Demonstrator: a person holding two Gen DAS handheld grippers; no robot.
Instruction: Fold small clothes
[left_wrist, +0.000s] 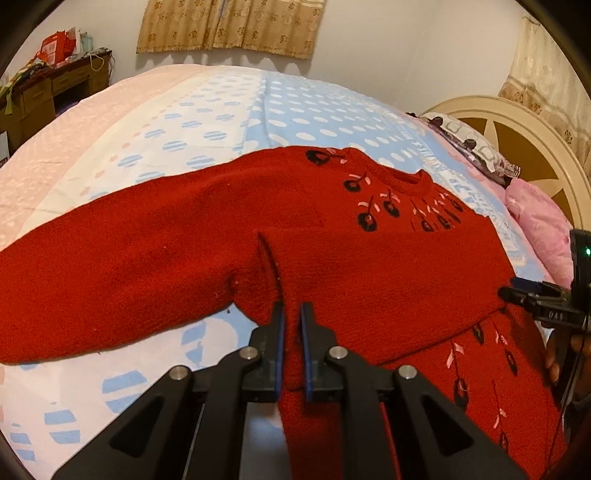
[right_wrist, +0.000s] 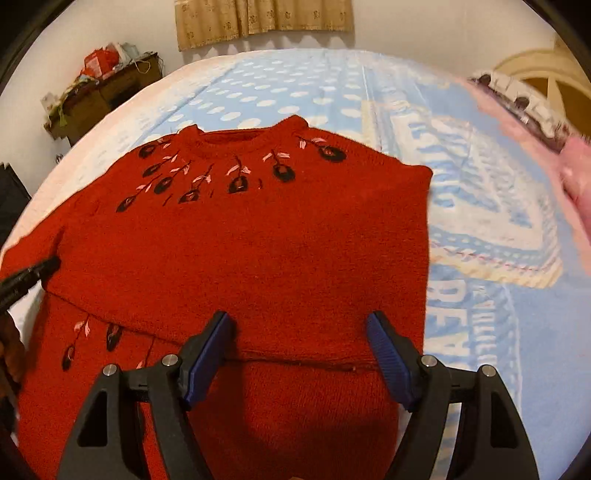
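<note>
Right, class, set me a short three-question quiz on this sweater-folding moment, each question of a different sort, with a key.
1. True or false: the left gripper is shut on a fold of the red sweater.
2. Multiple choice: the right gripper is
A. shut on the collar
B. open above the sweater body
C. holding a pillow
3. Fill the gap: the sleeve stretched out flat on the bedsheet lies on the ___ side of the left wrist view.

Key: 1 true; 2 B; 3 left.
</note>
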